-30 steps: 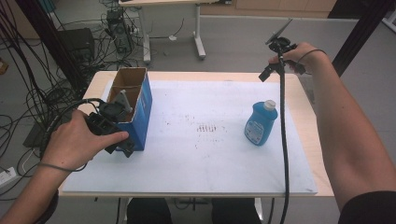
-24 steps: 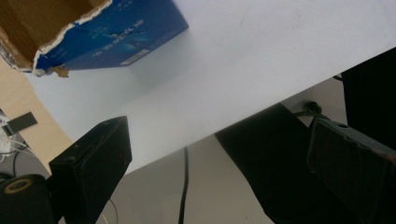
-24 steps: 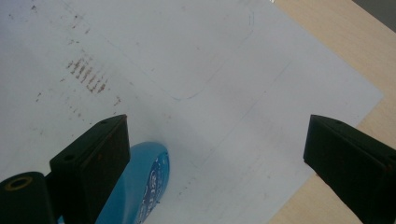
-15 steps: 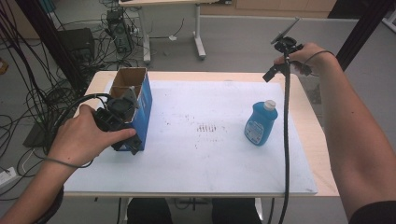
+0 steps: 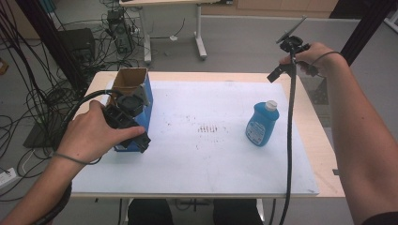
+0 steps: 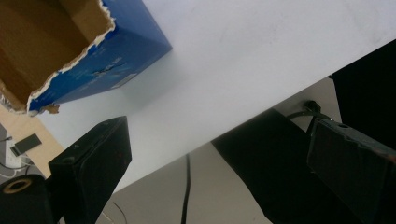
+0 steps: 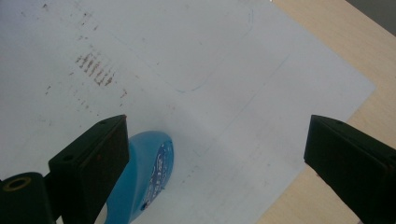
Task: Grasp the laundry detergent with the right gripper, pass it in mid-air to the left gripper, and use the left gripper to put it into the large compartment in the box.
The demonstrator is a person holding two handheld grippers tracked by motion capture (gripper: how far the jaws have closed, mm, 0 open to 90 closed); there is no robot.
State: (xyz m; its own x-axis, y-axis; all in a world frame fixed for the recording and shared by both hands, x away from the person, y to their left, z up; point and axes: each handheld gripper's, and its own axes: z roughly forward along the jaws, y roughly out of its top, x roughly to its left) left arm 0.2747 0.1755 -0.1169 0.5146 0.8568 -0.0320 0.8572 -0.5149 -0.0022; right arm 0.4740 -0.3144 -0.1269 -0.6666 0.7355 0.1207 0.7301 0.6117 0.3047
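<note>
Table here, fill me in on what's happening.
A person holds a gripper in each hand over a table covered with a white sheet. The left gripper is beside an open blue box at the left, jaws open and empty. The right gripper is raised above the far right corner, jaws wide open with nothing between them. A blue bottle with a white cap stands upright on the sheet, untouched. Nothing is gripped at this moment.

Lab: cable tangles (image 5: 42,108), equipment rack (image 5: 77,44)
</note>
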